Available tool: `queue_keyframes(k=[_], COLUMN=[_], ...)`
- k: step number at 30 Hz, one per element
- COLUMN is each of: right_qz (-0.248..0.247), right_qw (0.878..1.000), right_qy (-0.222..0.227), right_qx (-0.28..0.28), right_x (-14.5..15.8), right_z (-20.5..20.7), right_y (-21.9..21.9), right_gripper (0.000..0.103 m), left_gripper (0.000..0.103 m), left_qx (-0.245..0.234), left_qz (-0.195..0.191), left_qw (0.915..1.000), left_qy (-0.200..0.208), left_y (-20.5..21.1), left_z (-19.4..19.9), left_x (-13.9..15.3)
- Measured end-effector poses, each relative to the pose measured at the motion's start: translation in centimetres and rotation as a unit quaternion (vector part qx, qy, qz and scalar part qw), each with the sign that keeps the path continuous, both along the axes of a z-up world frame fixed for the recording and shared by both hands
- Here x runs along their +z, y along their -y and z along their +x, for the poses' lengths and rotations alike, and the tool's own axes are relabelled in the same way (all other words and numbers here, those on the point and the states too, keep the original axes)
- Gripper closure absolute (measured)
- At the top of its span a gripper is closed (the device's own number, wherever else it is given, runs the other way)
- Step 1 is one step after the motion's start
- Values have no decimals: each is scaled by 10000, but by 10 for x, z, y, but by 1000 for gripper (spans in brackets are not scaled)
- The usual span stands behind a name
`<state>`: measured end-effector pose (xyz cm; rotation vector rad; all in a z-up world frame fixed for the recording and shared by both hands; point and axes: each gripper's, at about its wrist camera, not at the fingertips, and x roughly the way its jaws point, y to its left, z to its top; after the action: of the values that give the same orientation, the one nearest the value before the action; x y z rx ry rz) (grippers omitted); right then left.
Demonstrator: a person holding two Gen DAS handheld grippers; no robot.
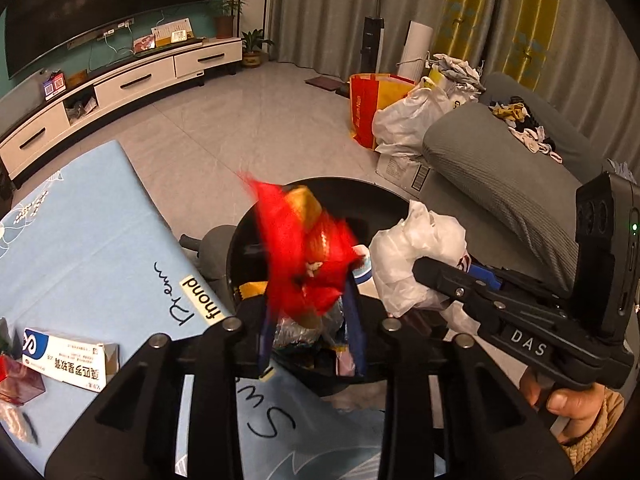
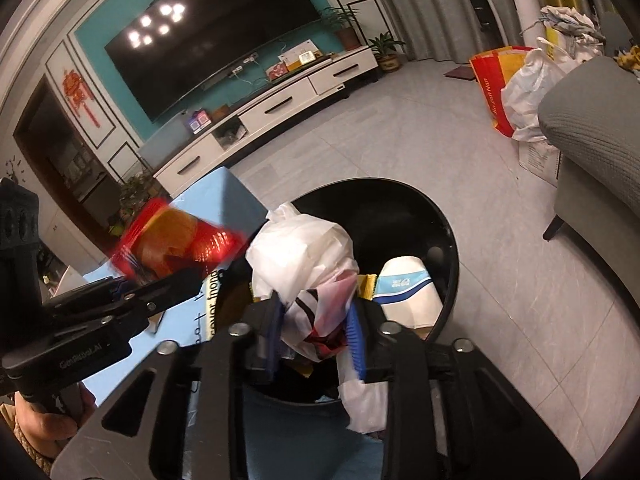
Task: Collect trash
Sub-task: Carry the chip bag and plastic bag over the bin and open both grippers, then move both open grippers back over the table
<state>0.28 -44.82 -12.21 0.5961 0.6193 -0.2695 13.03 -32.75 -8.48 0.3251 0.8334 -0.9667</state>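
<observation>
My left gripper (image 1: 312, 320) is shut on a red and gold wrapper (image 1: 304, 252), blurred, held over the rim of the round black trash bin (image 1: 384, 196). My right gripper (image 2: 316, 326) is shut on a crumpled white plastic bag (image 2: 300, 248) over the same bin (image 2: 400, 192). The bag shows in the left wrist view (image 1: 416, 256) just right of the wrapper. The wrapper shows in the right wrist view (image 2: 176, 240) at the left. The bin holds a white and blue carton (image 2: 408, 292) and other scraps.
A table with a light blue cover (image 1: 88, 220) lies left of the bin, with a medicine box (image 1: 68, 356) and a red packet (image 1: 18, 380) on it. A grey sofa (image 1: 500, 176) stands right. Bags (image 1: 400, 116) sit on the floor beyond. A TV cabinet (image 1: 120, 84) lines the far wall.
</observation>
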Motion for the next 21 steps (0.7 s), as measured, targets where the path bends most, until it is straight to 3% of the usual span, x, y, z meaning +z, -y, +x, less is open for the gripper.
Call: queue_keyframes(k=[1,3,13,21], right_qz=[36,48,41,-132], right_qw=[10000,9999,10000,9989], right_qy=[-23,-69,-20,-165], right_qx=[-20,-79,-57,429], right_x=[-1,-3,11,28], right_z=[1,0,-9,-8], right_y=[1,3,-10,-51], right_gripper=[65,59,39,19], left_gripper=[54,45,6,3], left_qx=[5,40,441,1135], left_qz=[-1,-17,-178,44], left_qw=[10000,10000,9988,9935], left_qy=[-3,28,136,38], left_y=[1,-1,-39,-109], left_z=[0,1,-5,-19], left_x=[-1,-1,14,16])
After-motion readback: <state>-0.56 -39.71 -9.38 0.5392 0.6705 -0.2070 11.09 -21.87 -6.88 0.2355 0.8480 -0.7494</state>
